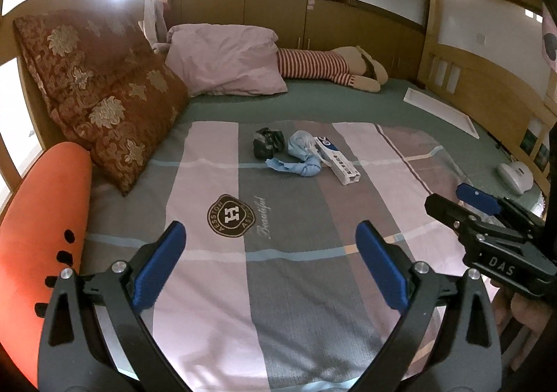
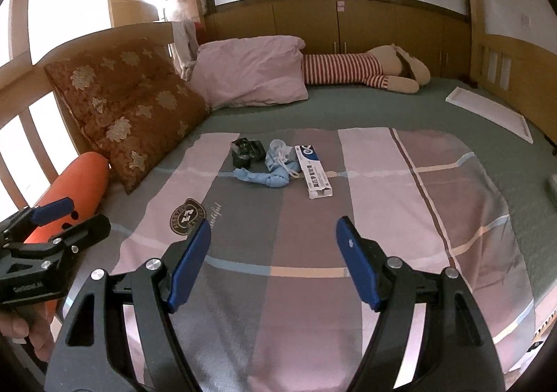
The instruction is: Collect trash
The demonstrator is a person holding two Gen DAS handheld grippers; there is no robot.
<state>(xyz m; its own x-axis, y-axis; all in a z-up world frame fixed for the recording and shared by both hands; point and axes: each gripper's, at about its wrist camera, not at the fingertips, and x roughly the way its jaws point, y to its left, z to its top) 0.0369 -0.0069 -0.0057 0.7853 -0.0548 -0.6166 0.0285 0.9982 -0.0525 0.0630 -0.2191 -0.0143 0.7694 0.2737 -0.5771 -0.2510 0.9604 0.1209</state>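
Three pieces of trash lie together on the checked blanket (image 1: 285, 273) in the middle of the bed: a crumpled black wrapper (image 1: 266, 142) (image 2: 247, 150), a wad of light blue cloth or plastic with a white string (image 1: 300, 153) (image 2: 276, 166), and a white and blue toothpaste box (image 1: 337, 159) (image 2: 315, 173). My left gripper (image 1: 269, 239) hovers open above the blanket's near part, well short of the trash, nothing between its blue pads. My right gripper (image 2: 273, 235) is open too and empty, beside the left one, seen at the right edge (image 1: 463, 200) in the left wrist view.
A red floral cushion (image 1: 101, 93), a pink pillow (image 1: 226, 60) and a striped plush toy (image 1: 330, 68) line the bed's far and left sides. An orange bolster (image 1: 38, 235) lies at the near left. A white flat frame (image 1: 440, 110) and a white device (image 1: 515, 176) rest at the right.
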